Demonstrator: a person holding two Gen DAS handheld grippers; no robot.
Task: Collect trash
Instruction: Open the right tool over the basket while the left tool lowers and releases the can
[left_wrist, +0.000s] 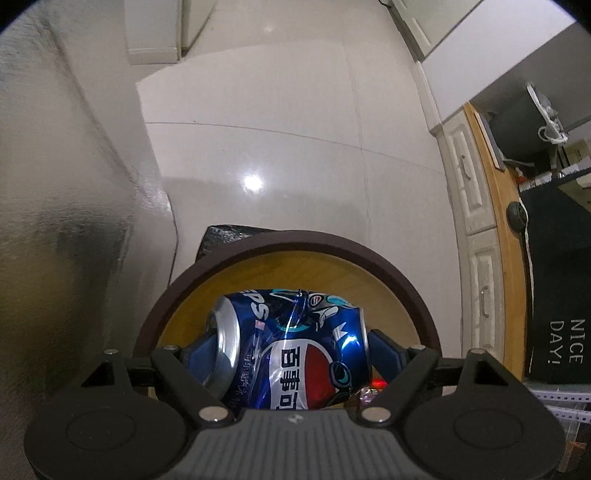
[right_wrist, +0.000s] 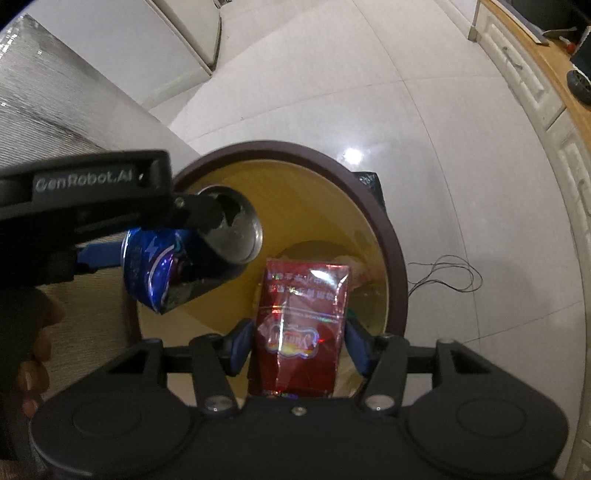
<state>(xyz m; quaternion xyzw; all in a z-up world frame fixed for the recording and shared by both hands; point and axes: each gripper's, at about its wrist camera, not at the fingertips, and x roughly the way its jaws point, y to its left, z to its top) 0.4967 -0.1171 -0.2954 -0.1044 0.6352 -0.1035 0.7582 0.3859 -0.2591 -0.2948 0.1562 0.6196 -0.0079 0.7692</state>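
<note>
Hovering above the bin rim (right_wrist: 391, 258), fingers clamp crushed can (left_wrist: 295, 343) and red pack (right_wrist: 299, 325).

1. One crushed blue soda can (left_wrist: 295, 343).
2. One red cigarette pack (right_wrist: 299, 328).
3. One round waste bin (right_wrist: 391, 258) with a dark rim and yellow inside.
4. Two grippers: the left gripper (left_wrist: 295, 350) and the right gripper (right_wrist: 299, 343).
5. One thin black cable (right_wrist: 447, 275) on the floor.
</note>
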